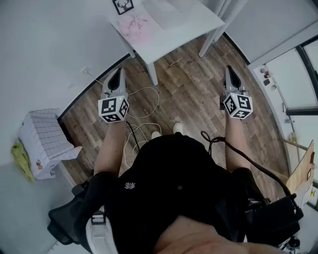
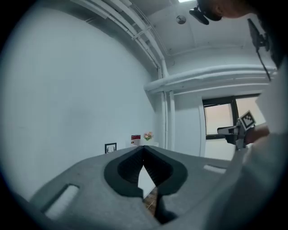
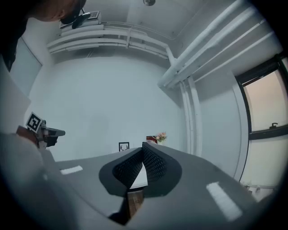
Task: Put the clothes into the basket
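Note:
A pink garment [image 1: 131,25] lies on the white table [image 1: 174,37] ahead of me, with a pale cloth [image 1: 166,11] beside it. The white grid-patterned basket [image 1: 42,141] stands on the floor at the far left by the wall. I hold both grippers over the wooden floor, short of the table and pointing toward it. My left gripper [image 1: 118,72] [image 2: 144,147] is shut, its tips meeting with nothing between them. My right gripper [image 1: 229,69] [image 3: 144,144] is shut too and holds nothing.
A framed picture [image 1: 122,5] stands at the table's back edge. White cable [image 1: 144,106] loops on the floor near my feet. A yellow-green item [image 1: 21,158] lies beside the basket. A dark chair [image 1: 69,218] sits behind me on the left, a glass door [image 1: 293,74] on the right.

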`<act>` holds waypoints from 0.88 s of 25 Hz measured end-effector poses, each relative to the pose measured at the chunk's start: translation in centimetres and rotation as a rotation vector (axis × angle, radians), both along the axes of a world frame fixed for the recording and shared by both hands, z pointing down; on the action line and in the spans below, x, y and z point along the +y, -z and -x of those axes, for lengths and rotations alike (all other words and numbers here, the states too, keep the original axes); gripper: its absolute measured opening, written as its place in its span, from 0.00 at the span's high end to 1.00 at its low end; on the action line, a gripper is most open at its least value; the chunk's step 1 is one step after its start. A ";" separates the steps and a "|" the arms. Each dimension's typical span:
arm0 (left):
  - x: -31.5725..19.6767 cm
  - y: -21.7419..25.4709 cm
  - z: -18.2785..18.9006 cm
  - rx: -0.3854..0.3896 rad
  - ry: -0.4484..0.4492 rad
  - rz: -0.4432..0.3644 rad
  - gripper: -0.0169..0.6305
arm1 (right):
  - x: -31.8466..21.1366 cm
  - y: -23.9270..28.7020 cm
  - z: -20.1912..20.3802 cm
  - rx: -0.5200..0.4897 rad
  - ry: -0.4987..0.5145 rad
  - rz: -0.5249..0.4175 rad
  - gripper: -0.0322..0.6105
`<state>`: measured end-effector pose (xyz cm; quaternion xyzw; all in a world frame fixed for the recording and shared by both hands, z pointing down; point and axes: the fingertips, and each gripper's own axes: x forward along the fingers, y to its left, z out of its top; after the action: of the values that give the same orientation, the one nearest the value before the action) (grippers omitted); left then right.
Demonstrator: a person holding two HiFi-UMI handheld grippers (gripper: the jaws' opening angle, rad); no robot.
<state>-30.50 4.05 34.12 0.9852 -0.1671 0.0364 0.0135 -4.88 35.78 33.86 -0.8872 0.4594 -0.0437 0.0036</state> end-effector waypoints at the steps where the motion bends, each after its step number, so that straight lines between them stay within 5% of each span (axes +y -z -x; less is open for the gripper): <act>1: 0.1 0.0 -0.2 0.002 -0.001 -0.005 0.98 | 0.1 -0.1 -0.1 0.001 -0.003 0.001 0.95; 22: 3.6 0.0 -6.2 -0.009 0.056 -0.048 0.98 | 4.2 -3.7 -3.9 -0.055 0.082 -0.023 0.95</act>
<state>-24.27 7.63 34.10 0.9799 -0.1957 0.0367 -0.0097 -1.01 40.03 37.58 -0.8661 0.4954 -0.0627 0.0247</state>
